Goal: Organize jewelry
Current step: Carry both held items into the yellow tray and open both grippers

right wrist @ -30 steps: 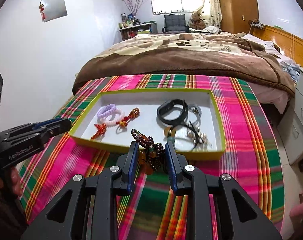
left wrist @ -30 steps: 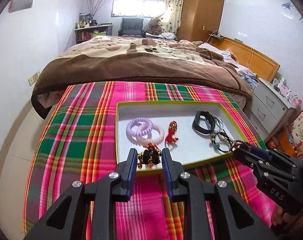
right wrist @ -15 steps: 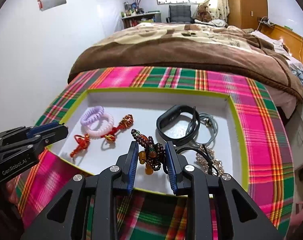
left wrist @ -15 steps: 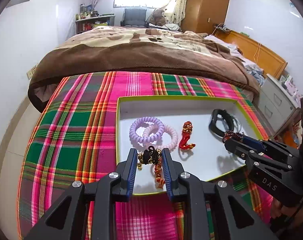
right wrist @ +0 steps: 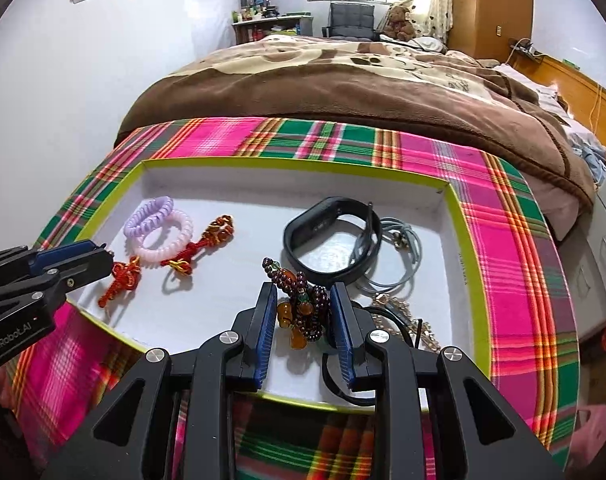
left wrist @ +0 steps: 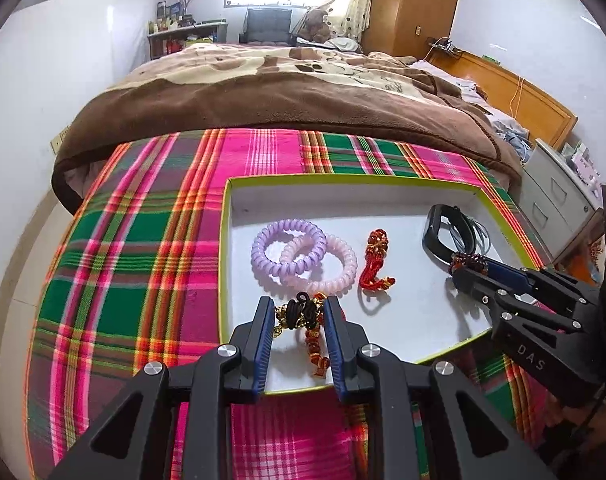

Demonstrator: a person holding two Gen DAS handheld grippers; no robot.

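- Left gripper (left wrist: 297,314) is clamped on a black-and-gold charm bracelet (left wrist: 303,316), held over the near left corner of the tray (left wrist: 343,178); its red-gold tail hangs down onto the tray floor.
- Right gripper (right wrist: 301,308) is clamped on a dark red beaded bracelet (right wrist: 307,304) with amber beads, held over the near edge of the tray, right of middle.
- Compared with a second ago, both grippers have been carried forward from outside the near rim to over the tray floor; both loads are still gripped, and the tray fills more of each view.
- In the left wrist view the right gripper (left wrist: 469,270) is seen at the tray's right side with beads at its tip, just beside the black wristband (left wrist: 437,234).
- Near the left gripper, a purple coil hair tie (left wrist: 287,246) and a pink coil hair tie (left wrist: 323,264) lie overlapped toward the tray's left side; a red knotted charm (left wrist: 377,264) lies beside them, mid-tray.
- In the right wrist view a second red knot charm (right wrist: 121,280) is seen at the near left edge, just by the left gripper's tip.
- A grey cord loop (right wrist: 399,256) lies touching the wristband; a gold chain (right wrist: 407,322) lies at the near right corner, partly hidden by the right gripper's finger.
- The tray rests on a plaid cloth (left wrist: 143,240); a bed with brown blanket (left wrist: 283,92) lies behind it.
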